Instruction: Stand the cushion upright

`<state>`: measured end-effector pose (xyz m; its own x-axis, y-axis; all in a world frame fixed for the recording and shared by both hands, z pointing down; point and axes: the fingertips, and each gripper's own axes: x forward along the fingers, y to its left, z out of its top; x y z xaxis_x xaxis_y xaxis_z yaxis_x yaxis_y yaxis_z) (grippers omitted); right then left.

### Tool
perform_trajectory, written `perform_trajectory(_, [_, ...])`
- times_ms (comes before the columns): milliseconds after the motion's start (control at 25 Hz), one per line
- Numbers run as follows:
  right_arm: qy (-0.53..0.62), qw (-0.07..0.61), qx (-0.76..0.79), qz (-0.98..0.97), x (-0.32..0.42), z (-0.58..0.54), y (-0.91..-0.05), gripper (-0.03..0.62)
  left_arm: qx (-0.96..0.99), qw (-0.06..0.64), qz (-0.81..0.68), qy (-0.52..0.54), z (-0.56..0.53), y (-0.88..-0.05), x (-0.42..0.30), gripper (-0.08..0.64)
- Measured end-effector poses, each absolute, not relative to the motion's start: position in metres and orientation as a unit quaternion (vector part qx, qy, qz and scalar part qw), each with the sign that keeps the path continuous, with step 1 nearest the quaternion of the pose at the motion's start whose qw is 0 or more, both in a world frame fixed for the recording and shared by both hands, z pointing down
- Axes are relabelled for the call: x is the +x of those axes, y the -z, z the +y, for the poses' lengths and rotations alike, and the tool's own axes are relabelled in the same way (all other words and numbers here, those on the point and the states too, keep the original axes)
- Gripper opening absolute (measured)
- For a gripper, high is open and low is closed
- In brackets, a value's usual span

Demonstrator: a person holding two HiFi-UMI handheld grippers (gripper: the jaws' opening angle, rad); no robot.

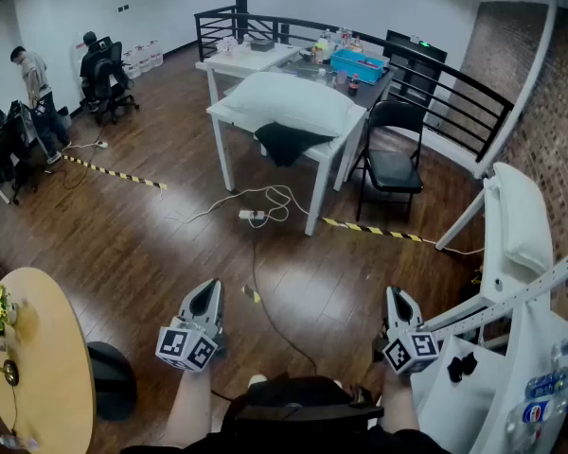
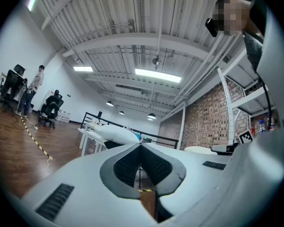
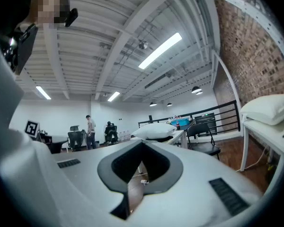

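A big white cushion (image 1: 284, 102) lies flat on a white table (image 1: 346, 140) across the room, with a black cloth (image 1: 286, 143) hanging from under it. My left gripper (image 1: 206, 288) and right gripper (image 1: 398, 297) are held low over the wood floor, far short of the table, both shut with nothing in them. The left gripper view has the cushion (image 2: 116, 135) small and distant beyond the closed left gripper (image 2: 141, 144). It also appears as the cushion (image 3: 156, 130) just above the closed right gripper (image 3: 142, 143).
A second white cushion (image 1: 521, 216) rests on a white frame at the right. A black folding chair (image 1: 393, 154) stands beside the table. A cable and power strip (image 1: 254, 215) and striped tape lie on the floor. A round yellow table (image 1: 33, 357) is at my left; a person (image 1: 38, 93) stands far left.
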<state>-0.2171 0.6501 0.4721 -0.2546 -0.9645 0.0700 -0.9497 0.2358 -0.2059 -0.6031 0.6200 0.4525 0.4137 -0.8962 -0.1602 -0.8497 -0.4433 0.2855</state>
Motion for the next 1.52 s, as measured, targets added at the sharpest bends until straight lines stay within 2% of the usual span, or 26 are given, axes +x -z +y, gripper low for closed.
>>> perform_trajectory(320, [0.099,0.050,-0.635,0.765,-0.241,0.645,-0.464,0.005,0.858,0.080,-0.485,0.147,0.597,-0.440,-0.628,0.000])
perform_trajectory(600, [0.107,0.064,-0.645,0.754,-0.195,0.613,-0.473,0.005,0.847,0.071,-0.507,0.143,0.565,-0.437,-0.591,0.000])
perform_trajectory(880, [0.088,0.075,-0.635,0.764,-0.100,0.584,-0.471,0.005,0.863,0.069,-0.474,0.157,0.527,-0.427,-0.476,0.000])
perform_trajectory(1200, [0.075,0.051,-0.626,0.775,-0.011,0.554,-0.459,0.005,0.870,0.058,-0.464,0.156,0.481,-0.422,-0.356,0.000])
perform_trajectory(1520, [0.074,0.058,-0.648,0.756,0.037,0.507,-0.452,0.005,0.893,0.067,-0.419,0.149,0.409,-0.416,-0.288,0.000])
